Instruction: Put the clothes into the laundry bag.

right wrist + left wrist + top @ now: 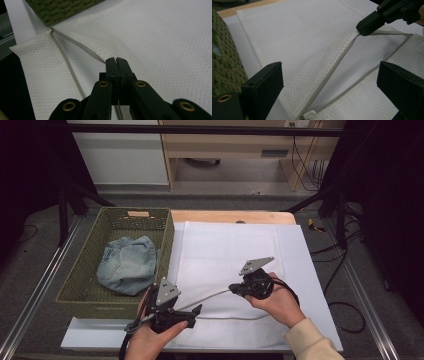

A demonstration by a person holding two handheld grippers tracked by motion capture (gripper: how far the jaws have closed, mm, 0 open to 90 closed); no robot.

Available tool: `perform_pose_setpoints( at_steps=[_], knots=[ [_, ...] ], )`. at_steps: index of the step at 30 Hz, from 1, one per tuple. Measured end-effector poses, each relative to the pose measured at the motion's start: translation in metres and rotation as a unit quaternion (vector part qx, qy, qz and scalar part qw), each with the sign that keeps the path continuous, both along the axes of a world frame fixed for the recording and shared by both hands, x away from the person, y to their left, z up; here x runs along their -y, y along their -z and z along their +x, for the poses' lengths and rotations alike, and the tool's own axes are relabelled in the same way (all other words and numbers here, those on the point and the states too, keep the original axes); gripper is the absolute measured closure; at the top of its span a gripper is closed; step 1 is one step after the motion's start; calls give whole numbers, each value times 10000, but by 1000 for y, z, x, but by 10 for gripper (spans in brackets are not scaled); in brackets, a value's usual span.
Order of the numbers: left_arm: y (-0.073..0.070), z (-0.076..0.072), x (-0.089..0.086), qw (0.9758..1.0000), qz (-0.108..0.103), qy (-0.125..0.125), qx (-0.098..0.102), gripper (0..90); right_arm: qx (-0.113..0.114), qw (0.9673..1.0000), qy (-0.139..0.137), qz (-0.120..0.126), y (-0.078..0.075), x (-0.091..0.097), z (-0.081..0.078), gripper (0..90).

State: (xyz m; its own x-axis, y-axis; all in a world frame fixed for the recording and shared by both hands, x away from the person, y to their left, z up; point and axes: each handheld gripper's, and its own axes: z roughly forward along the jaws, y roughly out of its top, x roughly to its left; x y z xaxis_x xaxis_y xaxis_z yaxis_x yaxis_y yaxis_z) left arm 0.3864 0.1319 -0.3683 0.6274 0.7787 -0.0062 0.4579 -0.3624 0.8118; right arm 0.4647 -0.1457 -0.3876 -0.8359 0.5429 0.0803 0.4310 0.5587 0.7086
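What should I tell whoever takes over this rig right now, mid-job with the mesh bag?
Right gripper: shut on the upper zipper edge of the white mesh bag, holding it lifted so the mouth gapes.
Left gripper: open, holding nothing, hanging just above the bag's near-left corner, close to the zipper pull.
The bag lies flat on the white table. The denim garment sits bundled in the green basket at the left.
Done: zipper is undone, mouth held open.
Left: probably fetch the denim from the basket and load it into the bag; nothing is inside as far as I can see.
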Motion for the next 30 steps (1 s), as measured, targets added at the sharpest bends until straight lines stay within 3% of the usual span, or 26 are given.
perform_pose_setpoints(
  at_steps=[11,21,30],
  knots=[
    [-27,17,-27,9993,202,-267,159,43,136,9998,-39,111,-25,0,-3,895],
    [-36,31,-53,9977,419,-509,130,46,138,9998,-70,82,-17,0,0,895],
    [-39,37,-65,9967,488,-641,117,46,210,9997,-43,153,-18,0,-2,895]
  ],
)
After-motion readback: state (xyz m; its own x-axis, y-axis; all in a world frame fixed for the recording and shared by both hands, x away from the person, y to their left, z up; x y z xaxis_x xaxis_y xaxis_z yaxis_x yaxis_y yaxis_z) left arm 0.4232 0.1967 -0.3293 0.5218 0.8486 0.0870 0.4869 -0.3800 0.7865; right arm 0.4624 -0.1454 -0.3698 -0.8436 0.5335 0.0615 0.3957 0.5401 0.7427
